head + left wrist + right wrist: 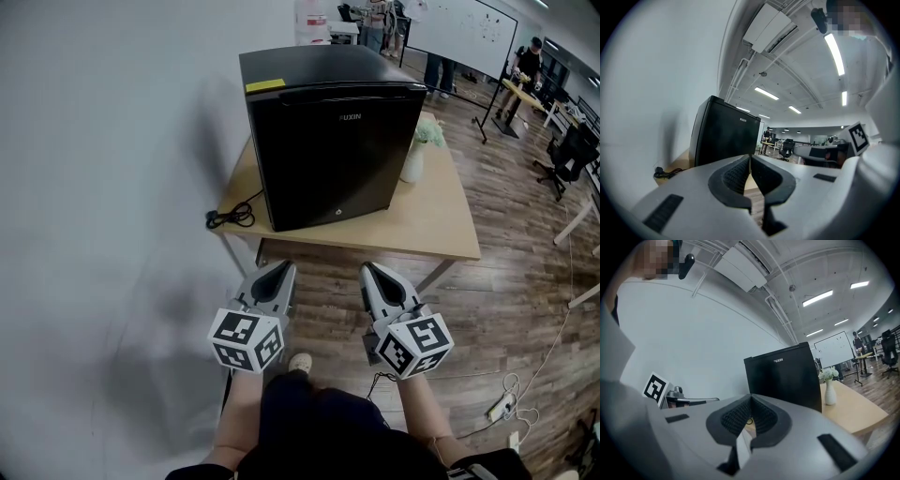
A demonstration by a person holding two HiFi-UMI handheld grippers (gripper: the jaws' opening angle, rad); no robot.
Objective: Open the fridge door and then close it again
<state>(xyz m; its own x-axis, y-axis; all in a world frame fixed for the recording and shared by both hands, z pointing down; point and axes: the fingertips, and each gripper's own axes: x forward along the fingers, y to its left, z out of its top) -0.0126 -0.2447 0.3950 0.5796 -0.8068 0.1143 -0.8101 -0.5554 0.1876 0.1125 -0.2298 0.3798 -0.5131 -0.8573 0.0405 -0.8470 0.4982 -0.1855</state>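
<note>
1. Fridge (328, 141): small and black, it stands on the desk (441, 230) by the wall. Its door is shut and looks flush with the body as far as the head view shows.
2. The left claw (279, 272) and right claw (370, 272) hang side by side in front of the desk, well short of the fridge and pointing at it. Both are clenched, tips together, with nothing between them.
3. A shut door with both claws held back fits two stages alike: the door yet to be pulled open, or opened and pushed to again. The pictures don't settle which.
4. Either way, doing this well turns on the seal, so look for an even seam round the front with no gap at any edge.
5. No handle shows, and I can't tell which side is hinged.
6. A vase (412, 155) stands just beside the fridge's right side and a cable (230, 216) lies at its left. Both want a wide berth.
</note>
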